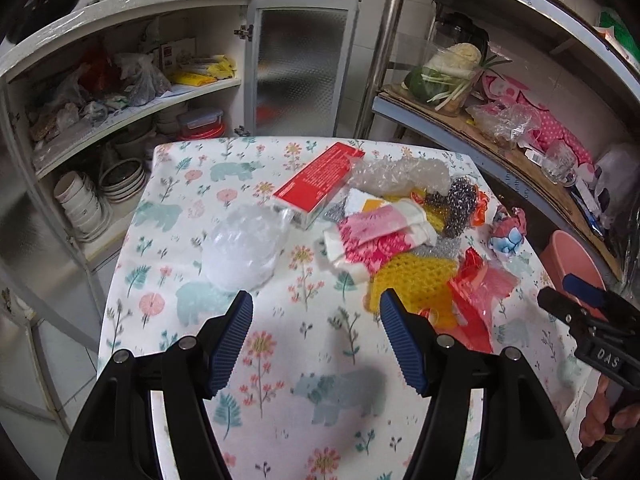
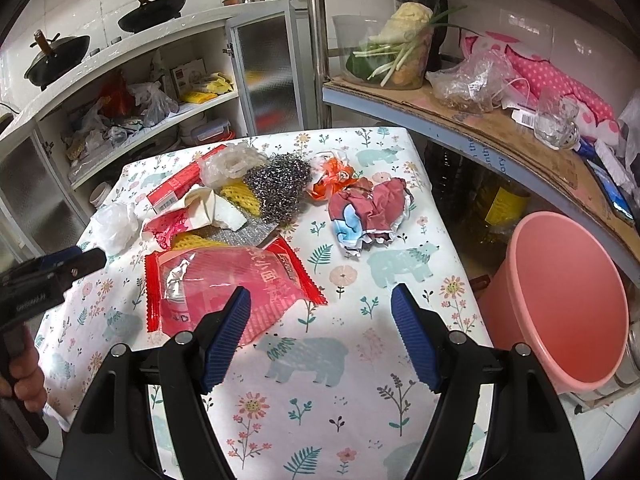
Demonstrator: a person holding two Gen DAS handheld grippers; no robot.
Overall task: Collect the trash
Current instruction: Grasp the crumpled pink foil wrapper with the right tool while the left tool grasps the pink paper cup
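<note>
Trash lies piled on the far half of a table with a floral bear-print cloth (image 1: pixel 280 360). In the left wrist view I see a red carton (image 1: pixel 316 186), a clear plastic bag (image 1: pixel 244 246), bubble wrap (image 1: pixel 400 174), a steel scourer (image 1: pixel 460 206) and yellow foam netting (image 1: pixel 416 282). My left gripper (image 1: pixel 316 304) is open above bare cloth, just short of the pile. In the right wrist view a red plastic wrapper (image 2: pixel 224 280) lies at my left fingertip (image 2: pixel 236 312), and a crumpled wrapper (image 2: pixel 368 212) sits further off. My right gripper (image 2: pixel 320 300) is open and holds nothing.
A pink bucket (image 2: pixel 560 300) stands on the floor to the right of the table. A metal shelf (image 2: pixel 480 120) with vegetables, bags and a glass overhangs the right side. An open cupboard (image 1: pixel 120 120) with bowls and bags stands behind on the left.
</note>
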